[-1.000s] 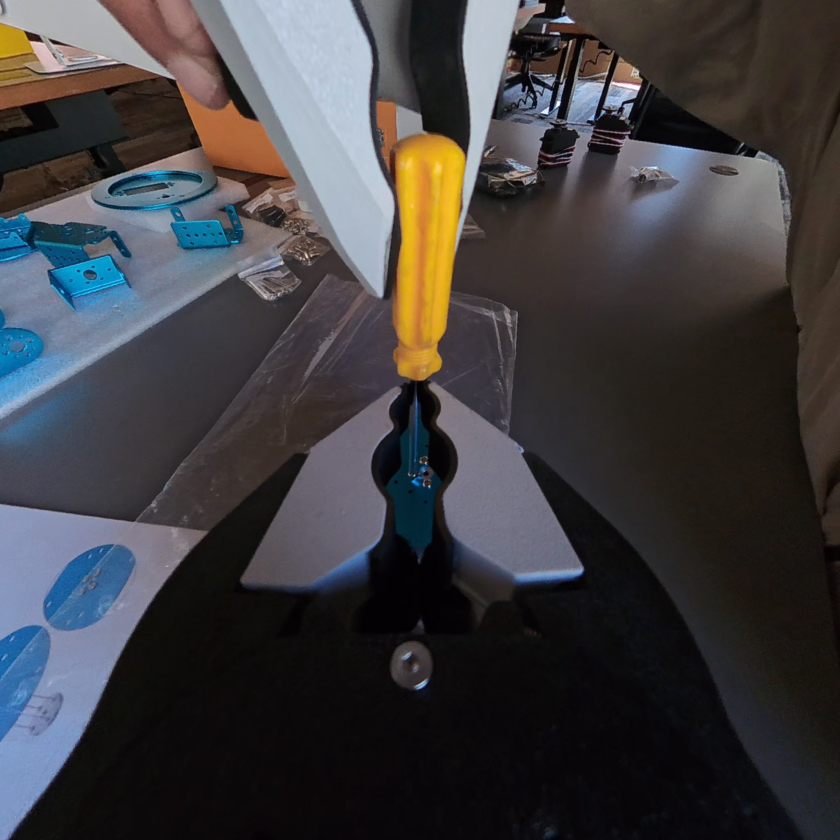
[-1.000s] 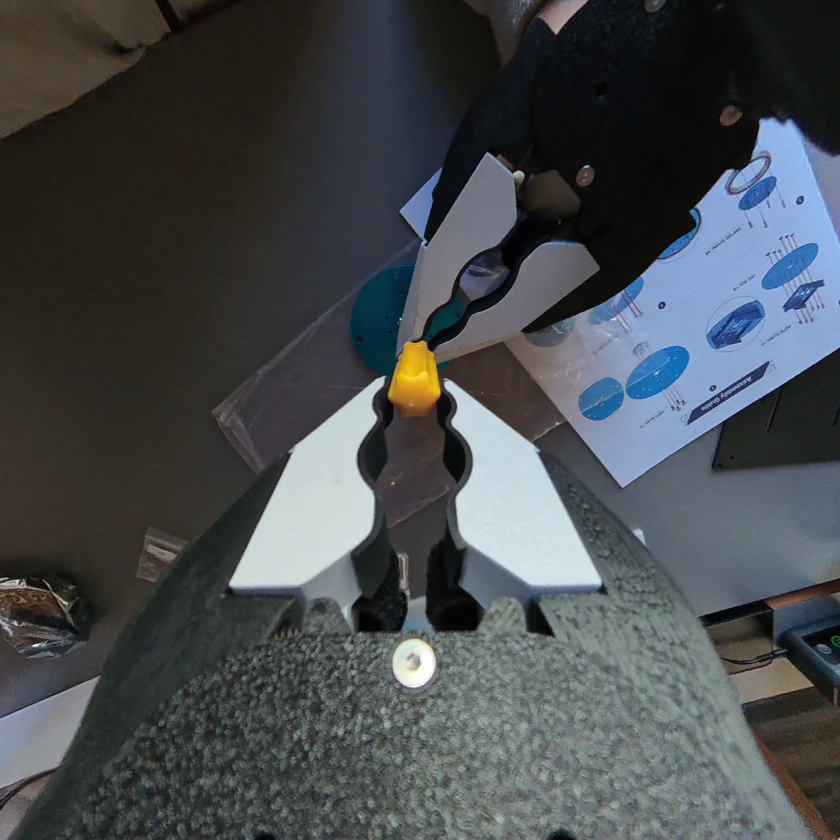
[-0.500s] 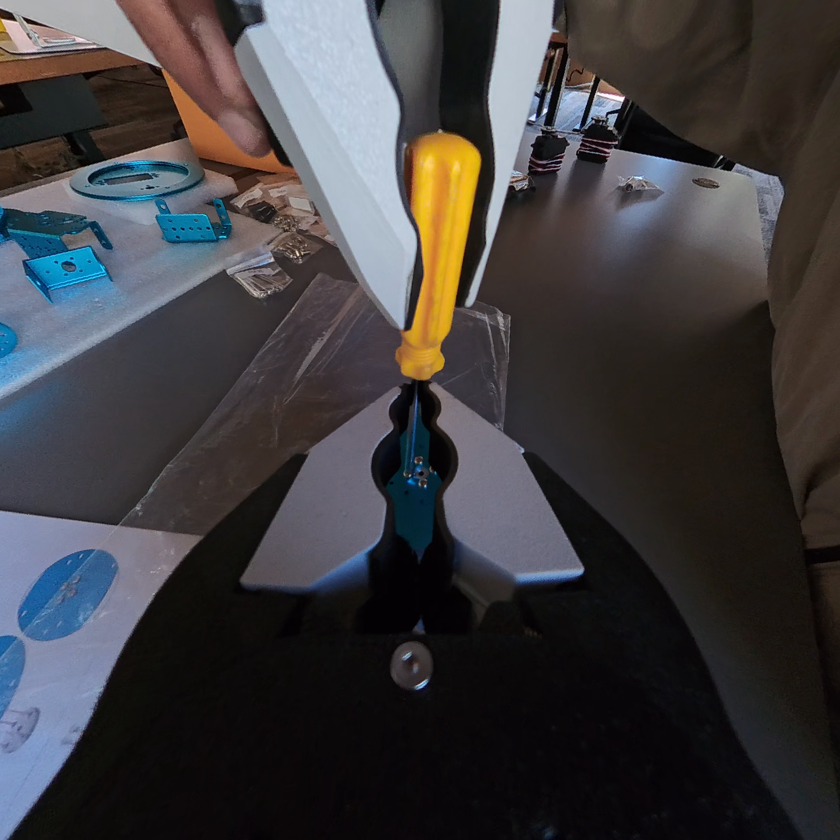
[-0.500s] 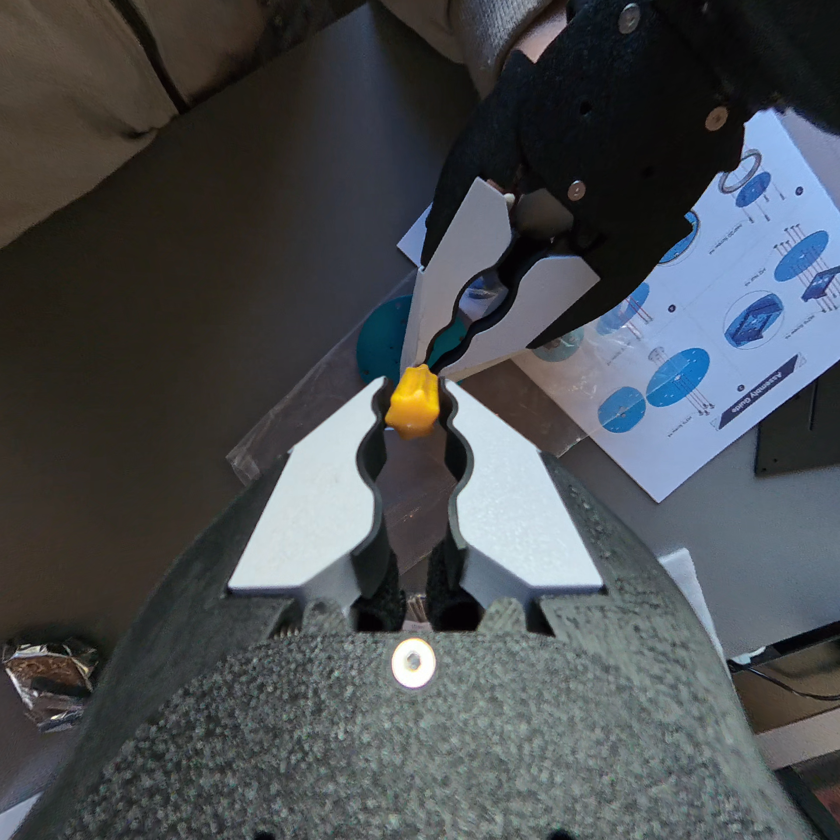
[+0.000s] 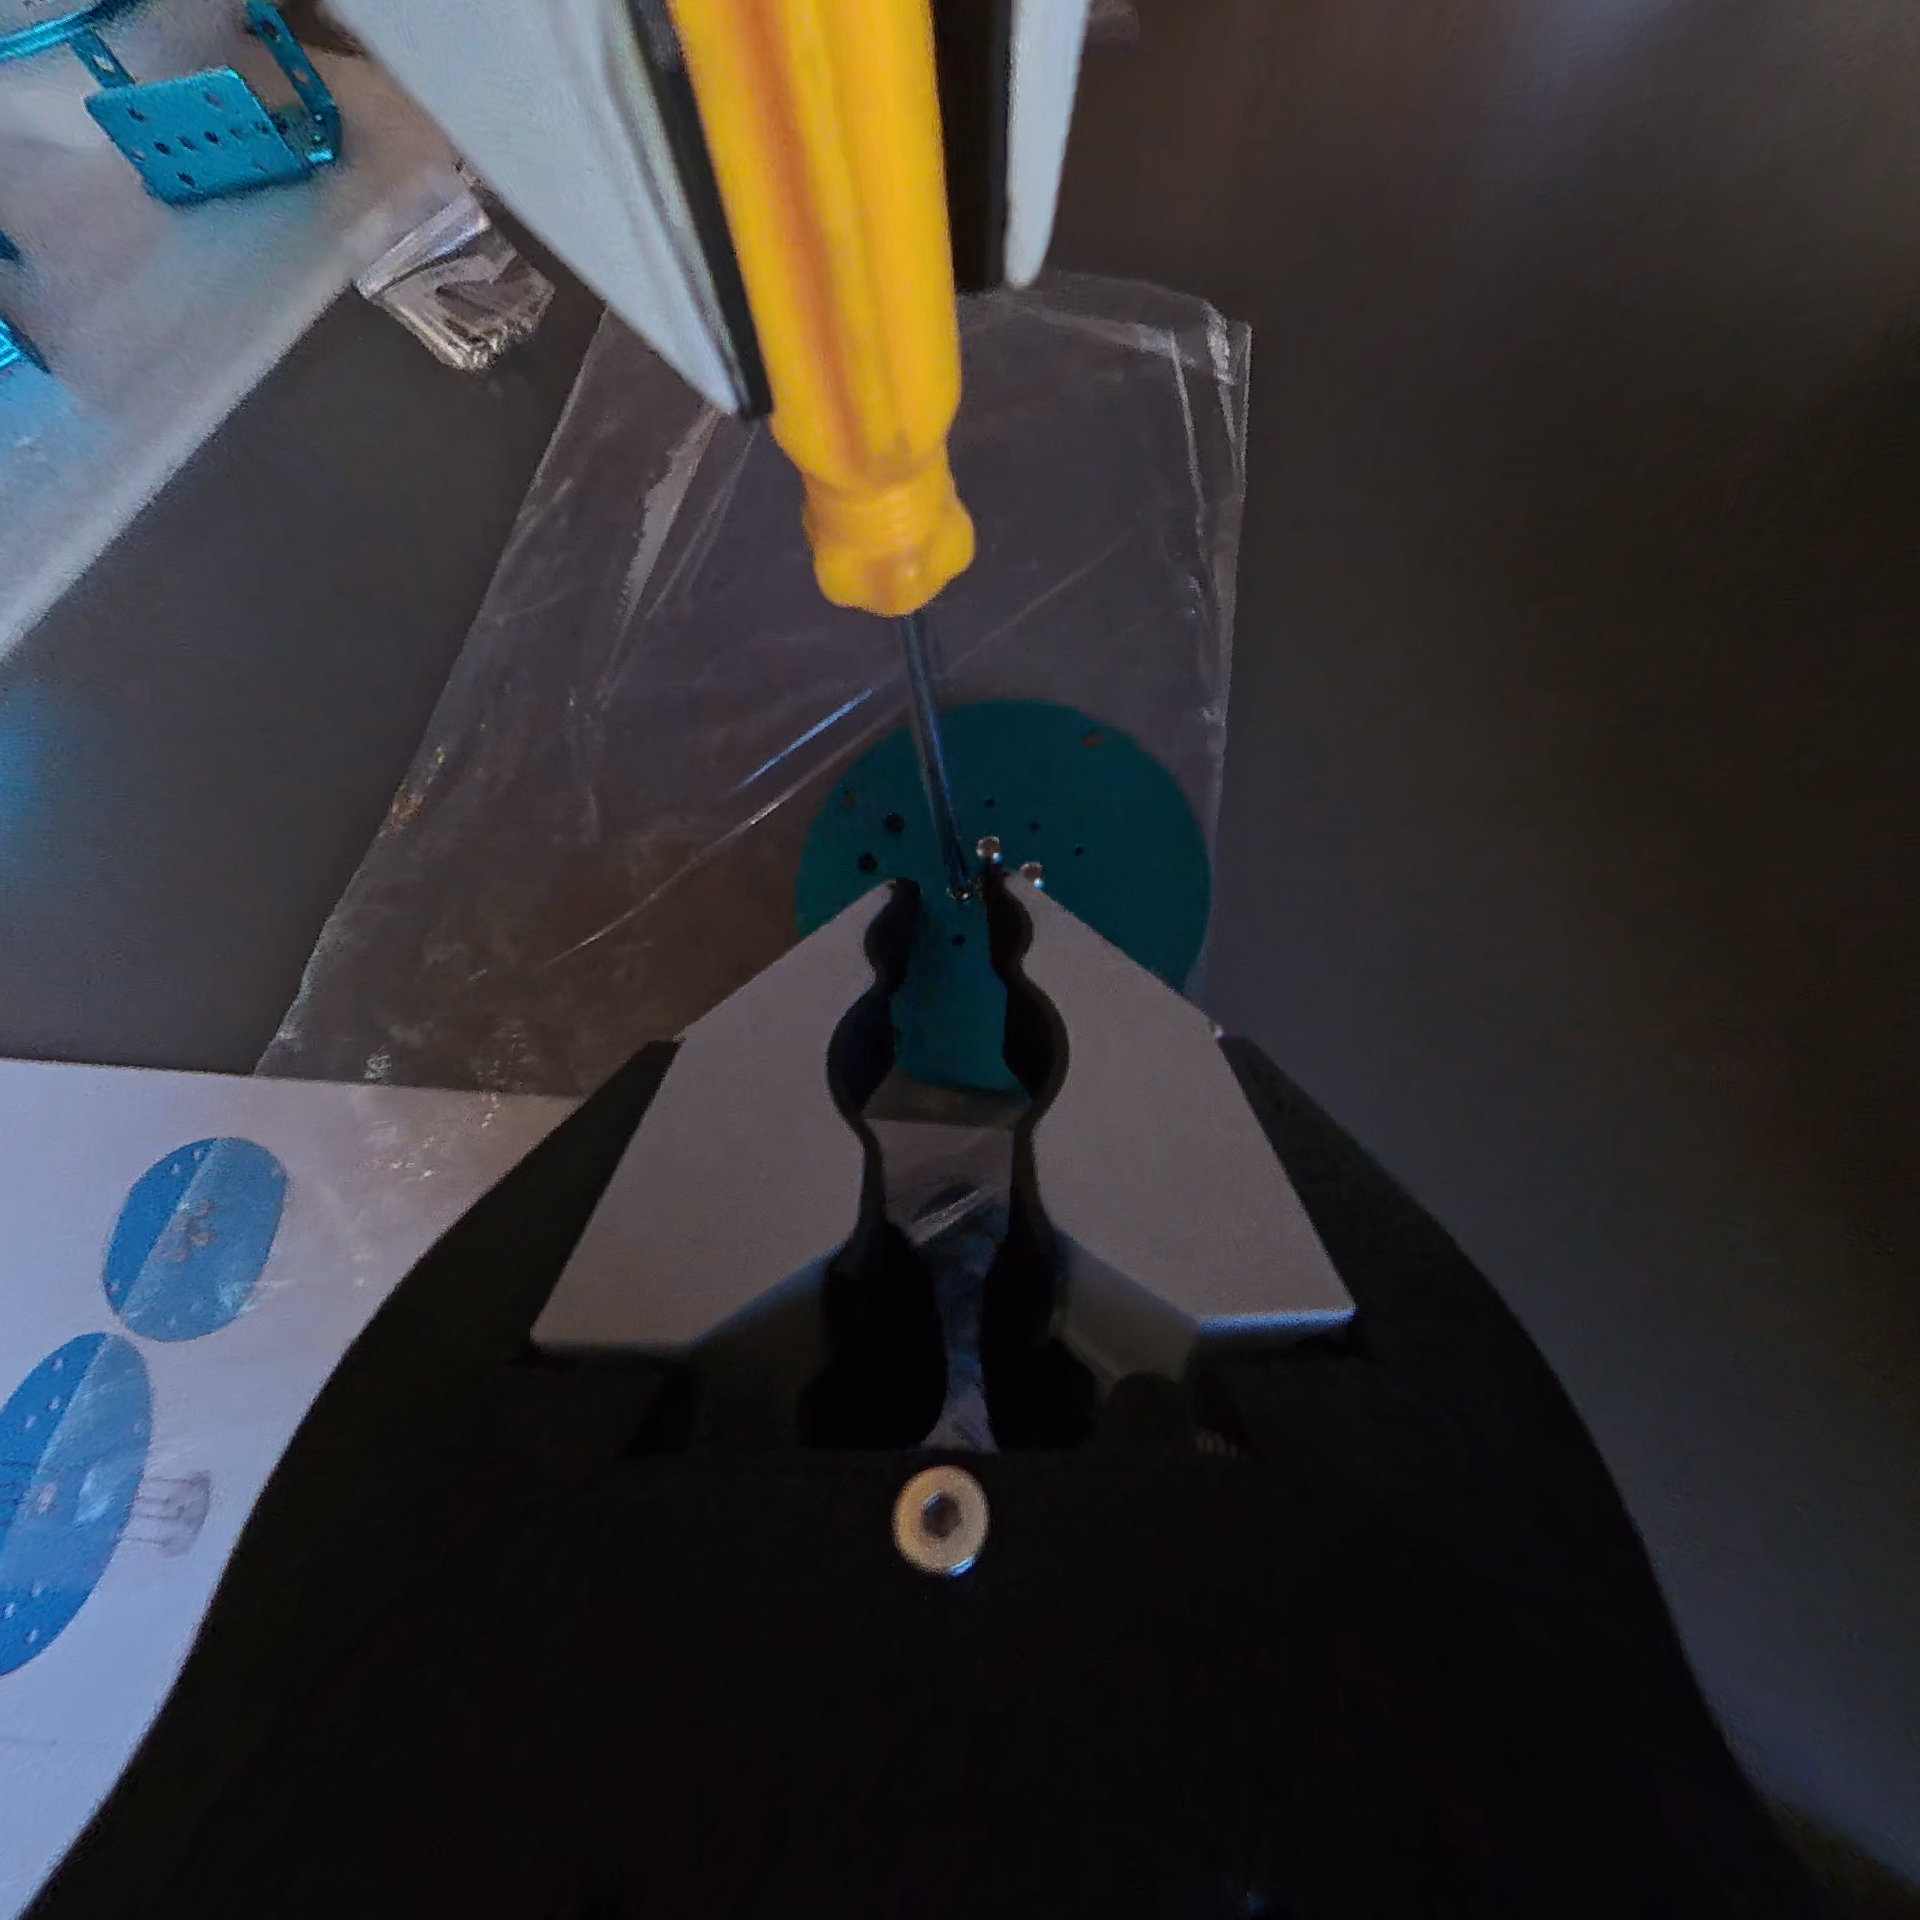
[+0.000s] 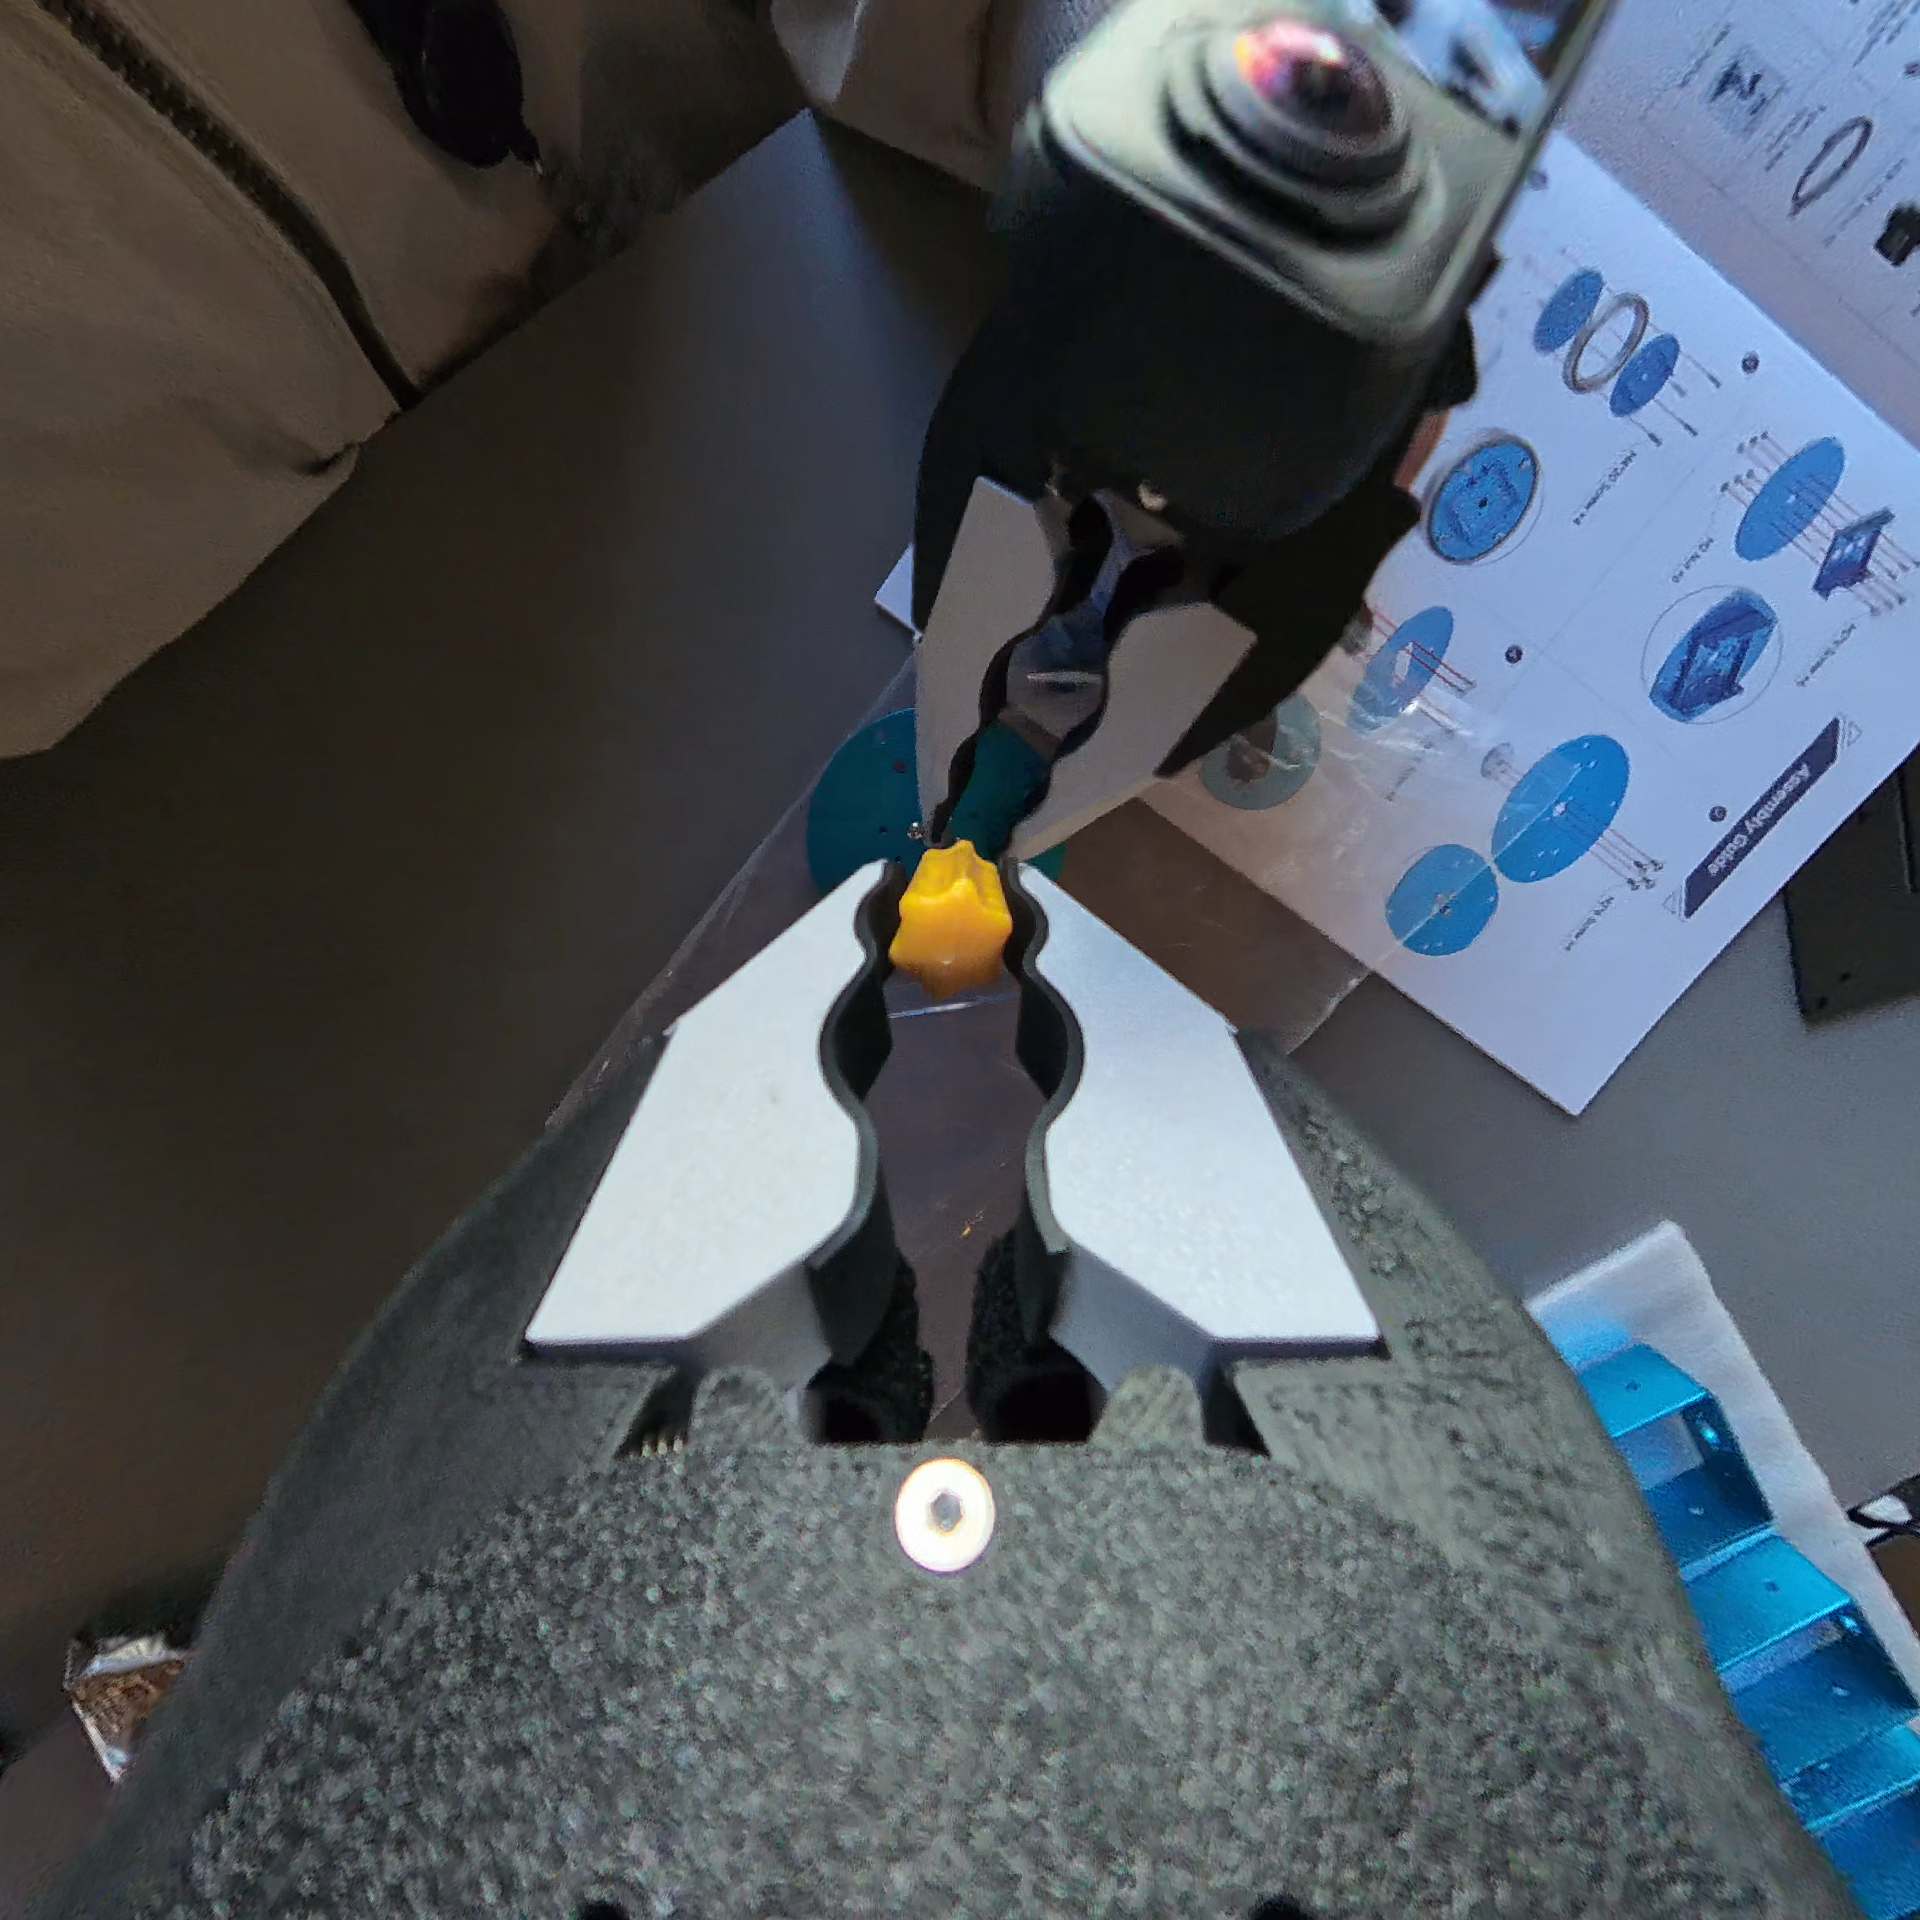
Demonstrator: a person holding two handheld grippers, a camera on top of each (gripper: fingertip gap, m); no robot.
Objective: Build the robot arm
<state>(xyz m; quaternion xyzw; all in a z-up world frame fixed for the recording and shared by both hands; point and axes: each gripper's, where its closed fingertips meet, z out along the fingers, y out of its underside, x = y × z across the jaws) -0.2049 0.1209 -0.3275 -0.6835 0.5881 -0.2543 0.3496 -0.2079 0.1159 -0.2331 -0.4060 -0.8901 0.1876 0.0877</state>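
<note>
A teal disc (image 5: 1091, 831) with small holes lies flat on a clear plastic sheet (image 5: 623, 779) on the dark table. My right gripper (image 6: 951, 873) is shut on the yellow handle of a screwdriver (image 6: 951, 925) and comes down from above in the left wrist view (image 5: 883, 343). The screwdriver (image 5: 873, 312) stands steeply, with its tip on the disc beside small silver screws (image 5: 1029, 871). My left gripper (image 5: 951, 888) has its tips over the disc's near part, jaws a narrow gap apart with nothing clamped. The right wrist view shows the left gripper (image 6: 977, 831) and the disc (image 6: 862, 800).
A printed assembly sheet (image 6: 1558, 727) lies beside the disc and also shows in the left wrist view (image 5: 156, 1247). Blue metal brackets (image 5: 208, 145) sit on white foam (image 5: 104, 416), with a small parts bag (image 5: 457, 301) nearby. A person's beige jacket (image 6: 208, 312) is close behind. Tip to tip, the grippers are about 10 cm apart.
The left wrist view has tilted down and more of the disc now shows beyond the left fingertips. The right gripper and screwdriver have come closer, with the tip still on the disc.
</note>
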